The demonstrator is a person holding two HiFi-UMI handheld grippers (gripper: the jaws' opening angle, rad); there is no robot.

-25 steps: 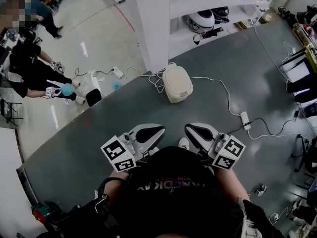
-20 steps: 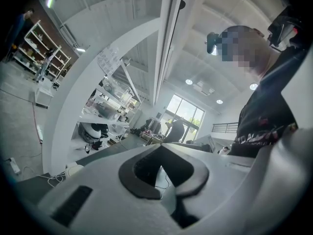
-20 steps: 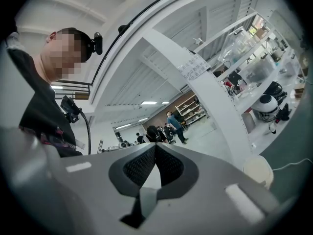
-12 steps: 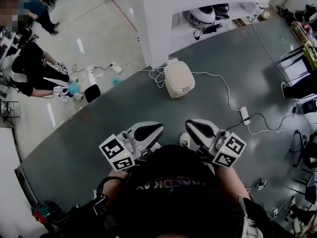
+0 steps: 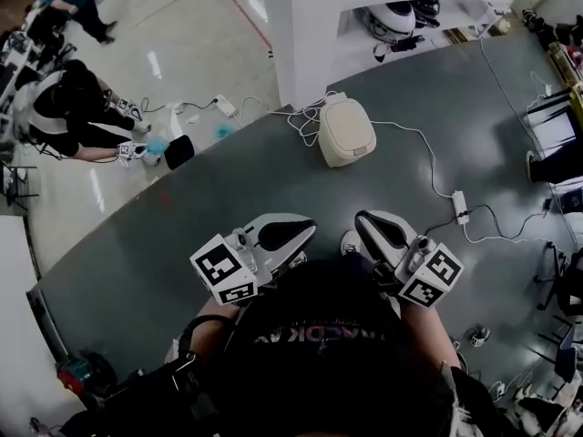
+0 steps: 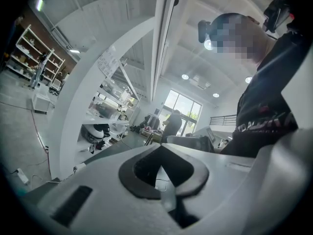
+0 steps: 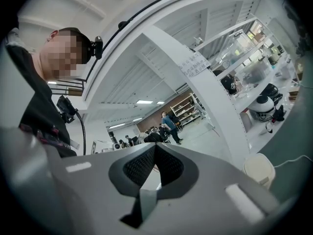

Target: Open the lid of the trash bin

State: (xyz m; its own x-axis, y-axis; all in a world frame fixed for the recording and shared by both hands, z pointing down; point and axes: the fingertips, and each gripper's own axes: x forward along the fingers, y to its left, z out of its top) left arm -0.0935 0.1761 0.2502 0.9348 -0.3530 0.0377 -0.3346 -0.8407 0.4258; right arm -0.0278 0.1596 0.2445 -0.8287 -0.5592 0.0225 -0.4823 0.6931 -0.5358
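Bin point(image 5: 346, 131) well ahead of left tongs point(image 5: 308, 229), right tongs point(image 5: 362, 219) (both pressed together, empty).

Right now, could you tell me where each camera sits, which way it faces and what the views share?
Head view: on the head, looking steeply down at floor and bin; shows torso, left gripper, right gripper.
Left gripper view: on the left gripper, along its shut jaws toward the pillar; torso at right.
Right gripper view: on the right gripper, along its shut jaws toward pillar and bin; torso at left.
Shared: the pillar, in all three.
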